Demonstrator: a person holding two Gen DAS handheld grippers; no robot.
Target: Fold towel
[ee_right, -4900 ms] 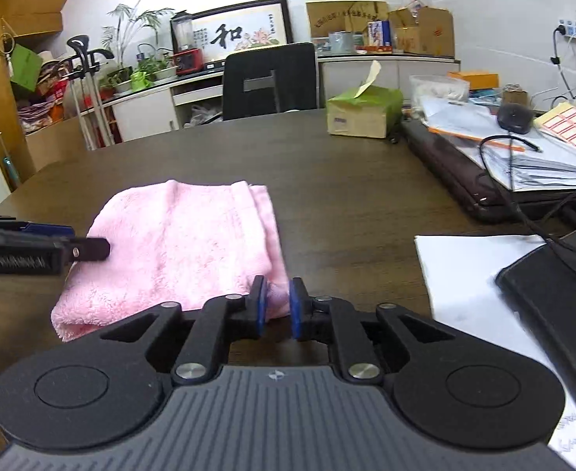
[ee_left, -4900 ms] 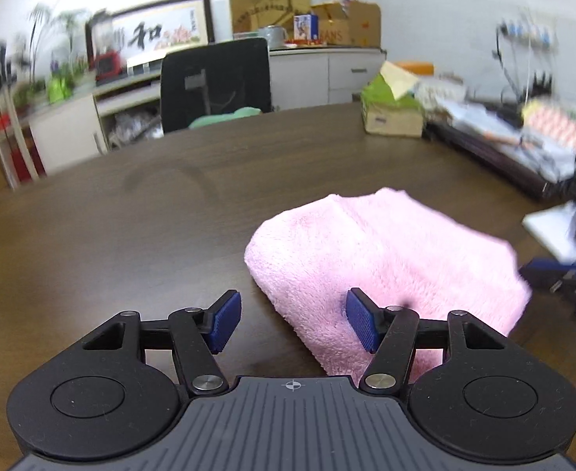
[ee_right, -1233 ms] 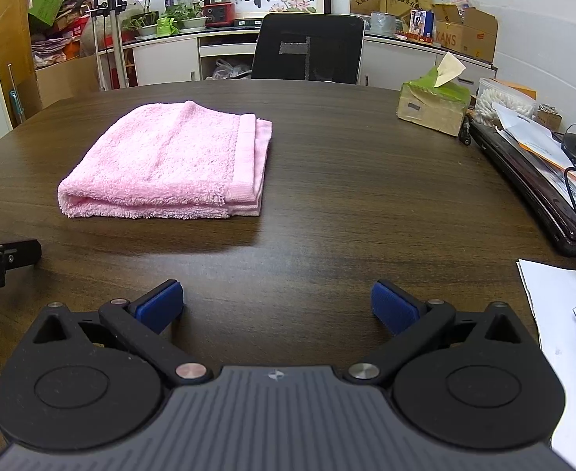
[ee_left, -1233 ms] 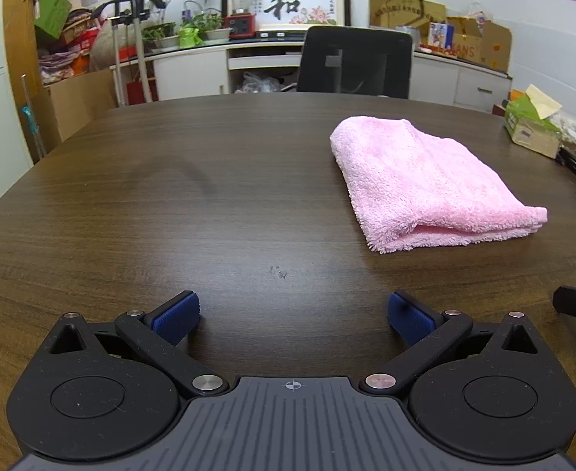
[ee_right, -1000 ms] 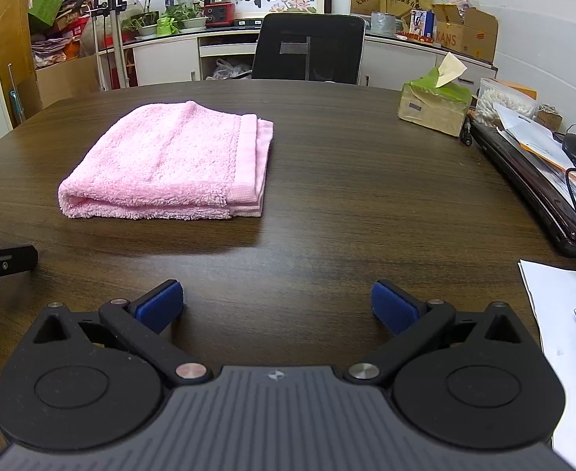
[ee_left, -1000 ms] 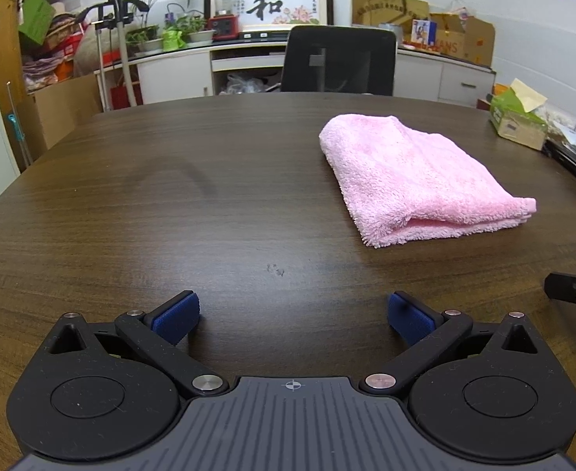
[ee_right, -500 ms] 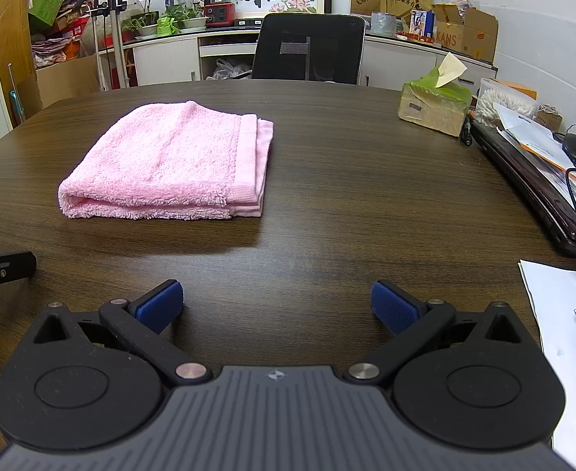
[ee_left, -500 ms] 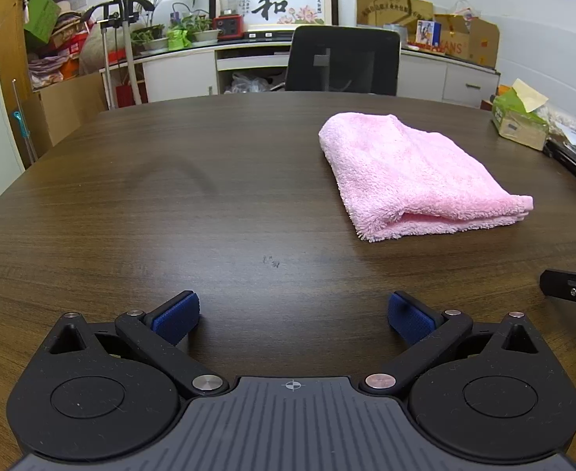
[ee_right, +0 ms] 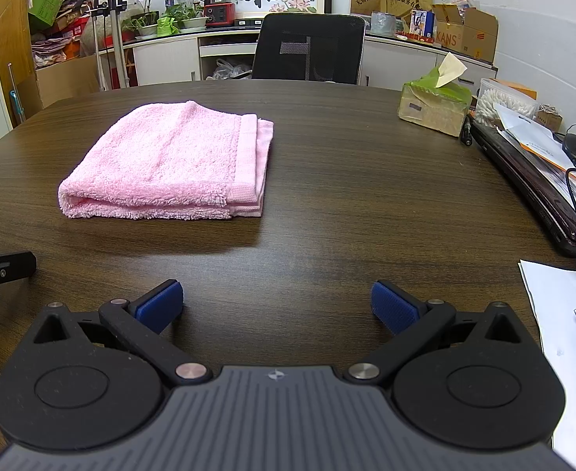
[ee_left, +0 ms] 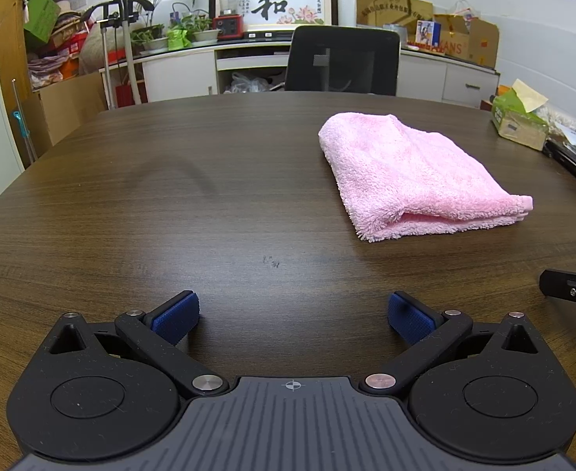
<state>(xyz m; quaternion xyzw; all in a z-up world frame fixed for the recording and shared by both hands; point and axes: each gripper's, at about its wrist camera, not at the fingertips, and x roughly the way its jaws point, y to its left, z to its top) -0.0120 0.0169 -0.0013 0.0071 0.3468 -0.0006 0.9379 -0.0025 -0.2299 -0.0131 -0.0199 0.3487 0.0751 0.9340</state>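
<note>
The fluffy pink terry towel point(ee_right: 170, 161), folded into a layered rectangle, lies flat on the dark wood-grain oval table point(ee_right: 347, 196), toward its far edge and well apart from both tools. My left gripper point(ee_left: 292, 312) hovers over the near edge, fingers spread wide, grasping nothing. My right gripper point(ee_right: 276, 304) is likewise released and empty. A green tissue box point(ee_right: 433, 108) stands near the table's right edge.
</note>
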